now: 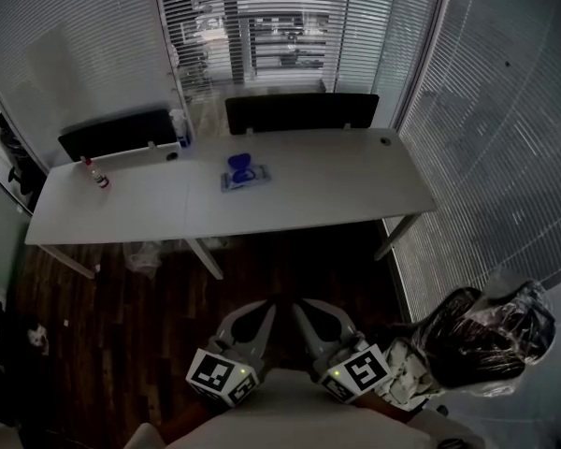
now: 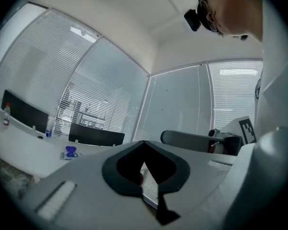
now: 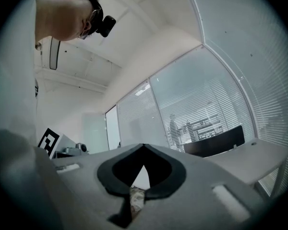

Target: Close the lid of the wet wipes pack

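Blue lid [image 1: 240, 164] stands open on wet wipes pack [image 1: 246, 180], on desk [image 1: 355, 185] far ahead of both jaws. Left gripper [image 1: 262, 314], right gripper [image 1: 304, 314]: jaws closed, empty. Risk: an off-centre push likely slides the light pack.

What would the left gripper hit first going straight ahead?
Way looks free nearby. The shut left gripper points above the table toward the blind-covered glass wall; the wet wipes pack sits off to its left. Depth is hard to judge.
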